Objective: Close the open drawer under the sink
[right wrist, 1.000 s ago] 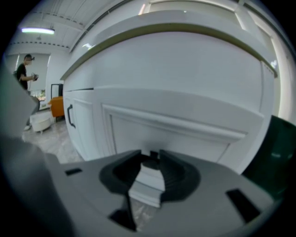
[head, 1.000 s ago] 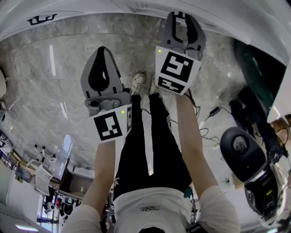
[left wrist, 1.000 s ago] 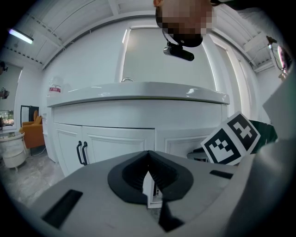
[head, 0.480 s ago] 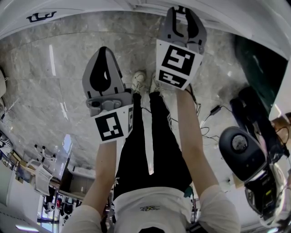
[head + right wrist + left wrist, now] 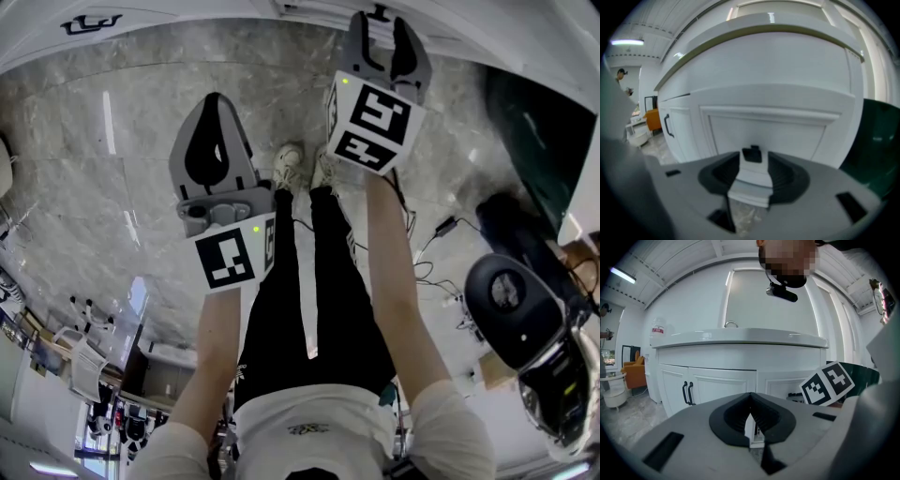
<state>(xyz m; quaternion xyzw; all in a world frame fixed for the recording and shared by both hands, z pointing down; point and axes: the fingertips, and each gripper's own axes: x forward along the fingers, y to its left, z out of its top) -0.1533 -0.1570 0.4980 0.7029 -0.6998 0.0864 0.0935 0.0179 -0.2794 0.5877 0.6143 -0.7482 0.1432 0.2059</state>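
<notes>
Since a second ago our right gripper [image 5: 379, 21] has rolled a little at the wrist and crept closer to the sink cabinet [image 5: 717, 369], and its jaws have just been opening. Our left gripper [image 5: 214, 99] has kept its place, farther back from the cabinet.

The right jaws now stand wide apart. In the gap between them, the right gripper view shows the small black handle [image 5: 751, 153] on the white drawer front [image 5: 773, 136]. Below it are the cabinet's stepped base [image 5: 750, 187] and a strip of marble floor [image 5: 740, 216]. The pads lie either side of the handle, and we see them pressing on nothing. The left jaws meet at the tips with nothing between them.

The drawer front sits low on the cabinet, below the basin rim [image 5: 740, 336], straight ahead of the right gripper and close to it. We cannot tell how far it stands out from the cabinet face.

The left gripper view gives what the right does not. It shows the wide cabinet front, the pair of black door handles [image 5: 687, 393] toward its left side and the tap [image 5: 731, 324] above the rim. It also shows the right gripper's marker cube [image 5: 828, 383] before the cabinet's right part. Only the head view shows both grippers together, with our forearms [image 5: 217, 347], legs [image 5: 291, 300] and shoes [image 5: 286, 169] over the floor in front of the cabinet.
</notes>
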